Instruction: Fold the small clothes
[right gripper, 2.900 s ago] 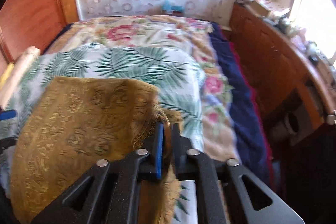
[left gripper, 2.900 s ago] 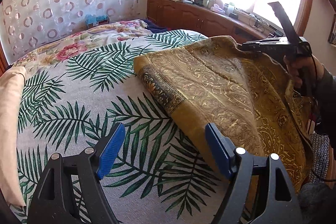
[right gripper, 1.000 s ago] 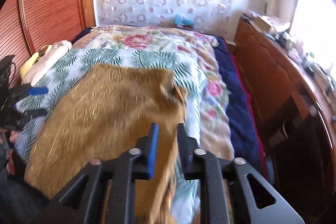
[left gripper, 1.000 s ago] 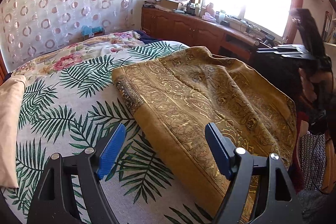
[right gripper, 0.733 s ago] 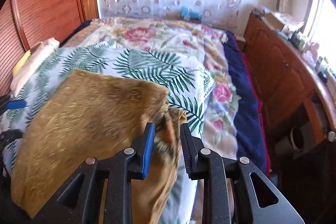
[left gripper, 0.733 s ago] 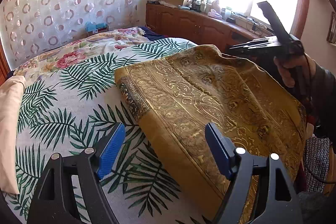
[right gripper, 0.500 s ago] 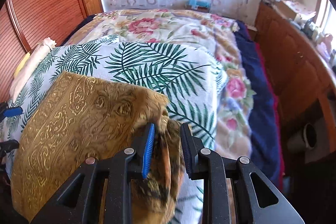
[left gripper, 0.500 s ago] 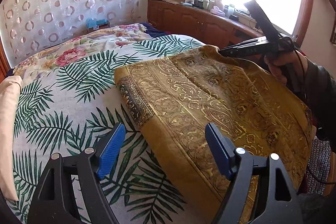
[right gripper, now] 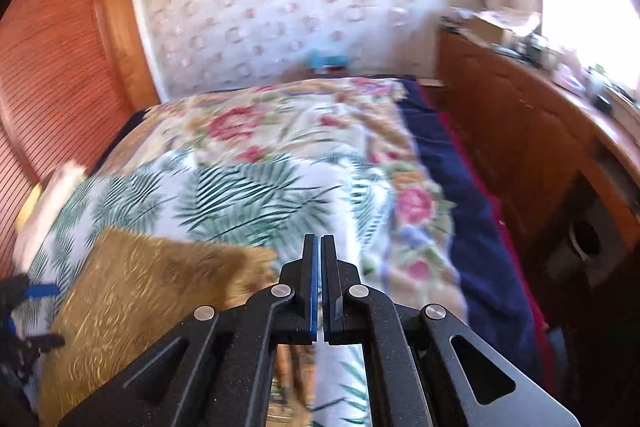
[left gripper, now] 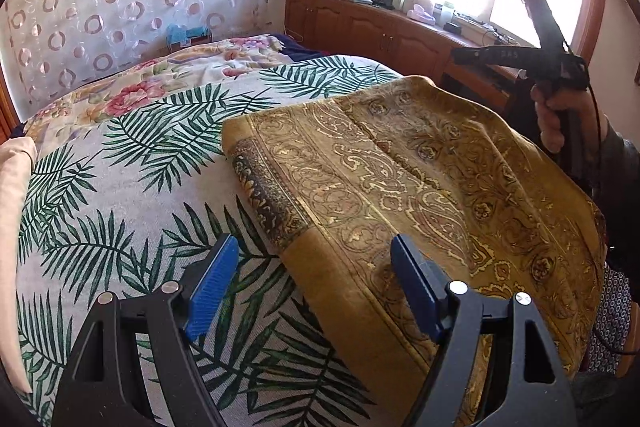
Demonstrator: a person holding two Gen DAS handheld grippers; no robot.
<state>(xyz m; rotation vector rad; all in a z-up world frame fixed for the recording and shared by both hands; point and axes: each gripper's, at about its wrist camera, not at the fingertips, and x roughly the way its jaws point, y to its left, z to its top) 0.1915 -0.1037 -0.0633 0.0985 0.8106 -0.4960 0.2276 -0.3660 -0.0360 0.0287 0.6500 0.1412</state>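
A mustard-gold paisley cloth [left gripper: 400, 187] lies folded over on the palm-leaf bedspread [left gripper: 132, 187]; it also shows at lower left in the right wrist view [right gripper: 140, 291]. My left gripper [left gripper: 312, 267] is open, low over the cloth's near left edge, one pad on each side of that edge, holding nothing. My right gripper [right gripper: 319, 247] is shut and empty, raised above the cloth's far corner; in the left wrist view it [left gripper: 460, 55] hovers over that corner, clear of the fabric.
A floral quilt [right gripper: 304, 123] and a navy blanket [right gripper: 460, 187] cover the far side of the bed. A wooden cabinet [left gripper: 380, 31] with clutter runs under the window. A cream pillow [left gripper: 12, 211] lies at the left. A wooden panel wall [right gripper: 52, 67] stands behind the bed.
My right gripper let go of the cloth's corner, shut and lifted up and away; the cloth settled flat. My left gripper stayed open in place.
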